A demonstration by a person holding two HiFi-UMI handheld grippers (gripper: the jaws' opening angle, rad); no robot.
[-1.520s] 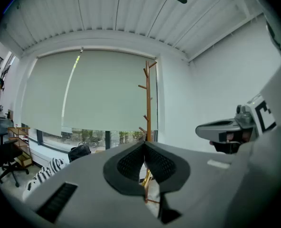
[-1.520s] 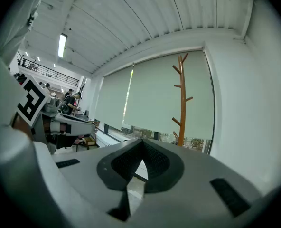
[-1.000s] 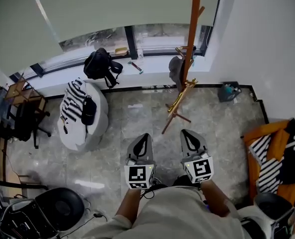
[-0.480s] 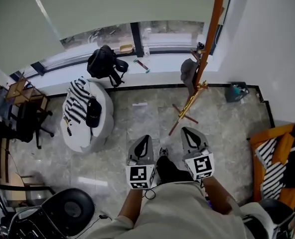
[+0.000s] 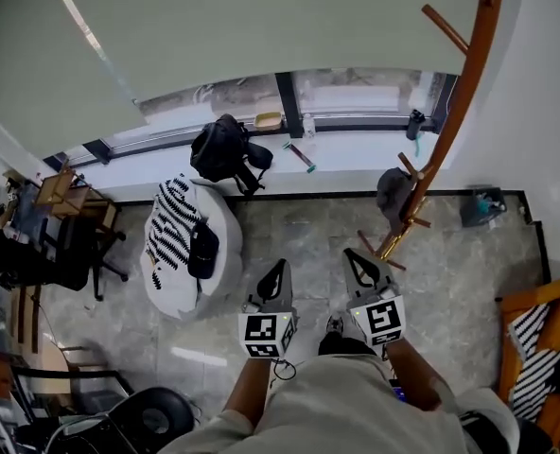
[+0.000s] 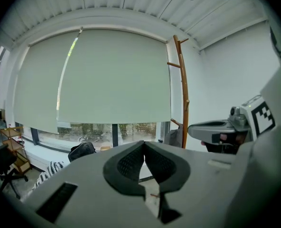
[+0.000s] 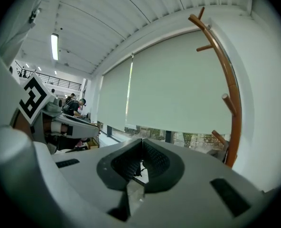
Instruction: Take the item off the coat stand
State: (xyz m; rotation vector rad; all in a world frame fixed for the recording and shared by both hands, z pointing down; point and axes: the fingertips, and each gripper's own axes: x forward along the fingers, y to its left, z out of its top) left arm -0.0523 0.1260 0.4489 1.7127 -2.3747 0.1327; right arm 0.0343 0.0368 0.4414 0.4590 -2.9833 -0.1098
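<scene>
Just ahead and to the right of the right gripper (image 5: 359, 265), a grey hat (image 5: 392, 191) hangs low on the upright coat stand (image 5: 458, 112), farther from the left gripper (image 5: 274, 277); both are clamped shut, holding nothing.

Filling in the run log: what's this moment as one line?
left tool: shut, empty | right tool: shut, empty | grey hanging item: on brown wooden coat stand
</scene>
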